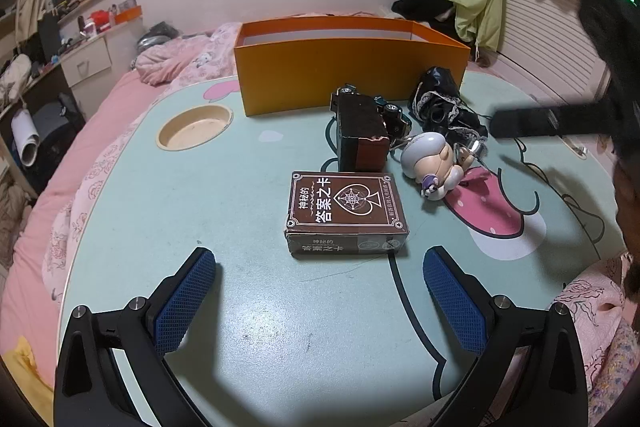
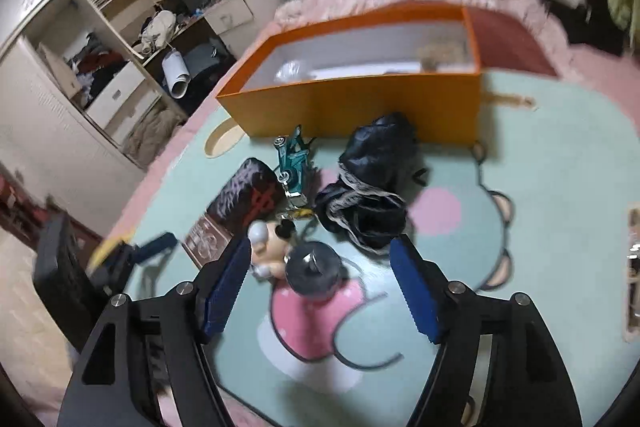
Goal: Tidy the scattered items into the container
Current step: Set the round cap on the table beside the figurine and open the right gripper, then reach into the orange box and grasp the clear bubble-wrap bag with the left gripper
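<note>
An orange box [image 1: 352, 77] stands open at the back of the mint table [image 1: 248, 211]; it also shows in the right wrist view [image 2: 360, 107]. In front of it lie a brown card deck [image 1: 346, 213], a dark red-ended box [image 1: 360, 137], a green toy car [image 2: 294, 165], black lace-trimmed fabric [image 2: 372, 183] and a small doll figure [image 1: 434, 163]. My left gripper [image 1: 318, 269] is open just short of the card deck. My right gripper [image 2: 320, 259] is open above the doll figure [image 2: 276, 247] and a dark round base [image 2: 314, 273].
A round cup recess [image 1: 195, 127] sits in the table's left part. A pink bed [image 1: 80, 155] surrounds the table. Shelves and a desk [image 2: 120, 47] stand at the left. The right gripper's dark finger [image 1: 532, 123] reaches in from the right of the left wrist view.
</note>
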The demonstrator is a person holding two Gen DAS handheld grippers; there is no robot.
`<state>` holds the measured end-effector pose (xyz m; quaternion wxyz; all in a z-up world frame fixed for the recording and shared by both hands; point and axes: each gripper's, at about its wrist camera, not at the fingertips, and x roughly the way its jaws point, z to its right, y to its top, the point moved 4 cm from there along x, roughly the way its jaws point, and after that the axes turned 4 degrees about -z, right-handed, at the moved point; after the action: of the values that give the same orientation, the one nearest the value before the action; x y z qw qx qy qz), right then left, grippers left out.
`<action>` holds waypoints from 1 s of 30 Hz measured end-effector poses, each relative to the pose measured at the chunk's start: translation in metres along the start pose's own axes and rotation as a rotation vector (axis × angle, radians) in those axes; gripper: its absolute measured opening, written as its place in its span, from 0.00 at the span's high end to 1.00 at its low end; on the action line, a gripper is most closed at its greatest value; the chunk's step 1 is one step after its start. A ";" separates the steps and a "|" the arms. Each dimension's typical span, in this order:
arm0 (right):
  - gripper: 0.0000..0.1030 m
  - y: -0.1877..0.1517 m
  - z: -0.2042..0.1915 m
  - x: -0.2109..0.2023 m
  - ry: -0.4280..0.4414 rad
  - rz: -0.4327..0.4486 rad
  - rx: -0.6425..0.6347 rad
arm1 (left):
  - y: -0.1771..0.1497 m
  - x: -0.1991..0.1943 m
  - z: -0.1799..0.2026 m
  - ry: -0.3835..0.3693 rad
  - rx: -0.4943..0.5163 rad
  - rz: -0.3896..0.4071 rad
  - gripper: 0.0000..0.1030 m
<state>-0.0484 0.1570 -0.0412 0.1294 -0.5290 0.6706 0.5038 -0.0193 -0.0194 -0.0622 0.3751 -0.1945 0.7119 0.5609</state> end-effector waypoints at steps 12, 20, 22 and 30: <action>0.16 -0.059 -0.015 0.005 -0.250 0.049 -0.211 | 0.000 -0.001 0.000 -0.002 0.002 0.001 0.00; 0.03 -0.057 -0.014 0.008 -0.256 0.035 -0.206 | 0.000 -0.002 -0.003 0.014 -0.006 -0.015 0.00; 0.03 -0.057 -0.014 0.008 -0.254 0.036 -0.206 | 0.001 -0.002 -0.006 0.029 -0.016 -0.035 0.00; 0.02 -0.058 -0.015 0.008 -0.253 0.035 -0.209 | 0.050 -0.043 -0.032 -0.053 -0.094 0.075 0.05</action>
<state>0.0026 0.1439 -0.0712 0.1482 -0.4601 0.6022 0.6354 -0.0360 -0.0409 0.0057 0.3628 -0.1702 0.6816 0.6123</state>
